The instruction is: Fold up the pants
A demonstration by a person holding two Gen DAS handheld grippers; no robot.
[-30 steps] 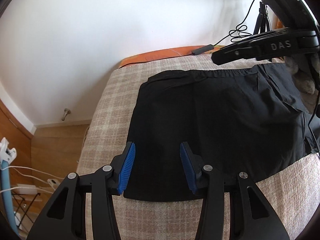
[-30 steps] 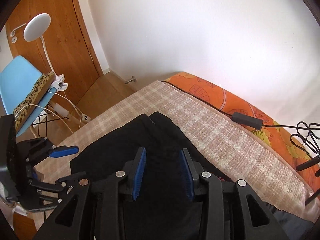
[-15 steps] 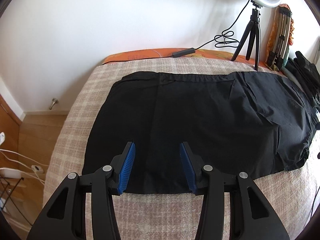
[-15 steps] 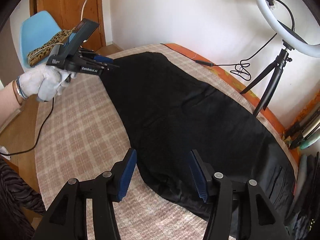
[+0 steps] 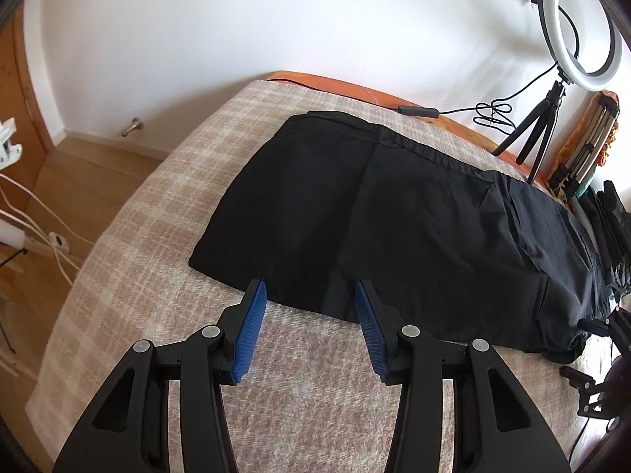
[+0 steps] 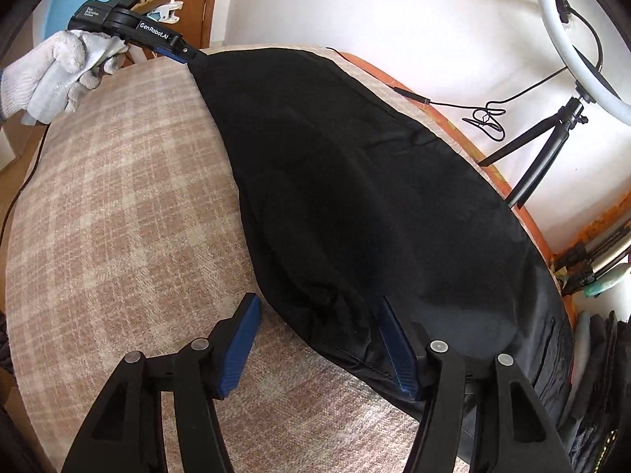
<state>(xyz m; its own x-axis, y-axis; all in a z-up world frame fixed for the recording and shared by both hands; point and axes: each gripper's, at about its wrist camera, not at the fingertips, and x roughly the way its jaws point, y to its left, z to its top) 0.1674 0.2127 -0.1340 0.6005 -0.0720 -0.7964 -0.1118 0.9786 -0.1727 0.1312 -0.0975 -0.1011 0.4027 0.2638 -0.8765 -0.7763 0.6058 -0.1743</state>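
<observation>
Pants [image 5: 394, 232], black, are laid flat along a bed [image 5: 150, 244] covered in a beige checked blanket. The left gripper [image 5: 309, 327] is held open above the blanket at the near edge of the pants, nothing between its 2 blue pads [image 5: 248, 331]. The right gripper [image 6: 319, 347] is spread wide at the bunched end, 1 pad over the fabric, the other over the blanket. A ring light [image 5: 579, 27] is seen by the wall.
</observation>
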